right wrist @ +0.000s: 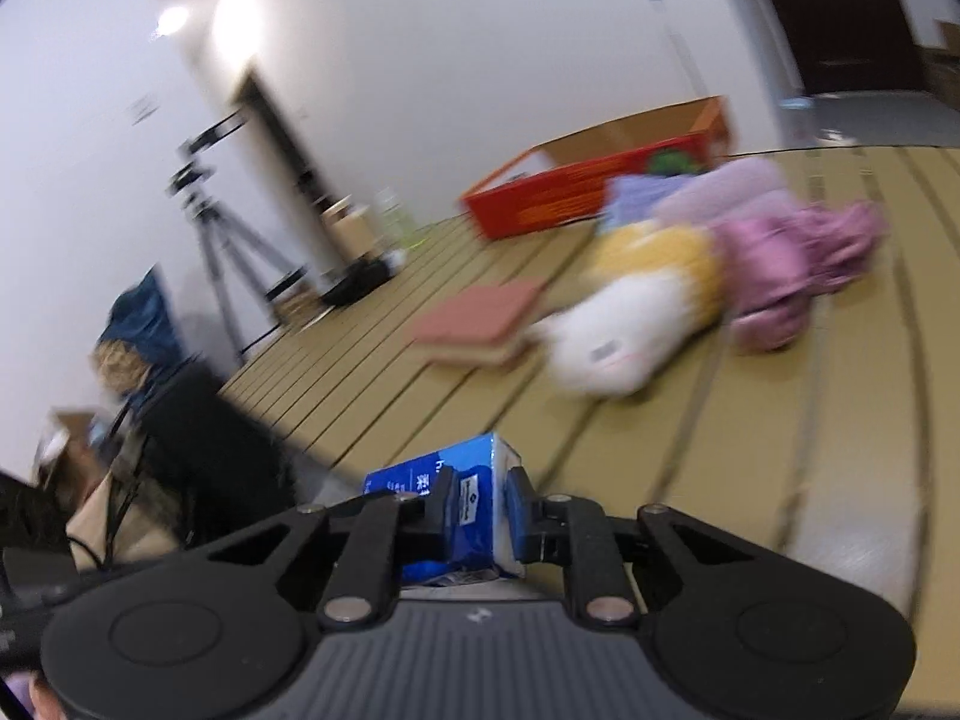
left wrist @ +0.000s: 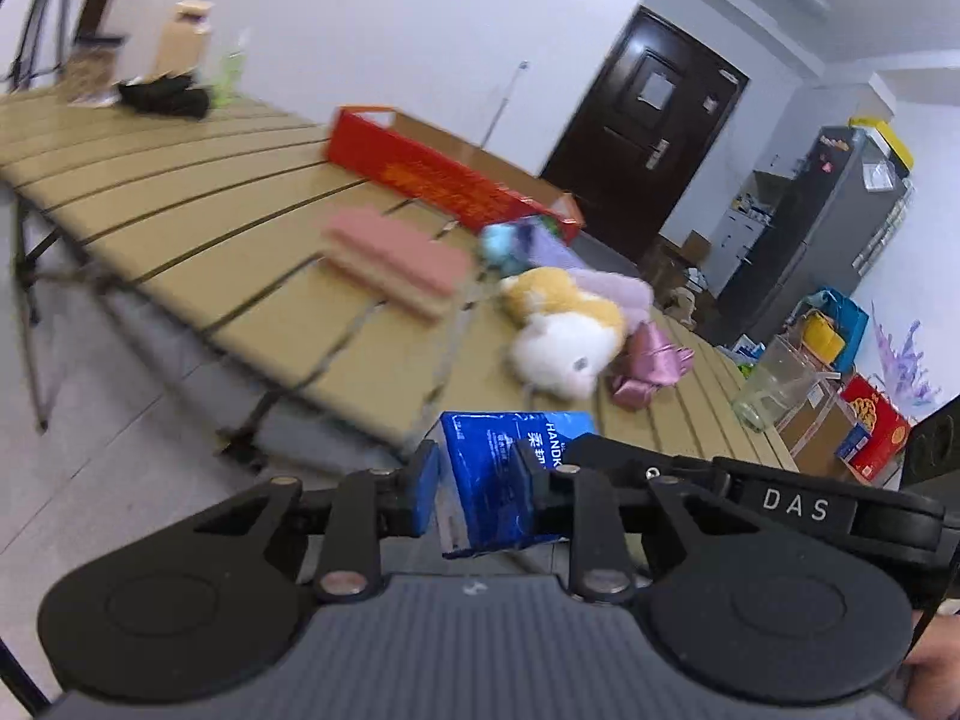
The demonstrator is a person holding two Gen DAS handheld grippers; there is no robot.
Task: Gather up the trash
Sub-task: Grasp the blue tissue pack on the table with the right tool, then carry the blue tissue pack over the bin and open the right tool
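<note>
Both grippers, left point(left wrist: 477, 495) and right point(right wrist: 480, 516), fingers clamped on blue packs point(left wrist: 498, 480) point(right wrist: 465, 510); carry level, squeeze firmly, clear the tabletop point(left wrist: 180, 192) edge.

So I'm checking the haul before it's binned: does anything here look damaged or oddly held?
Yes. The blue tissue pack is pinched by both the left claw and the right claw at once, and its lower end looks crumpled and torn open. On the slatted table, the plush toy lies tipped over.

Slatted table point(left wrist: 180, 192) — red box point(left wrist: 420, 171), pink book point(left wrist: 396, 261), plush toy point(left wrist: 564, 330), glass jar point(left wrist: 774, 387)
</note>
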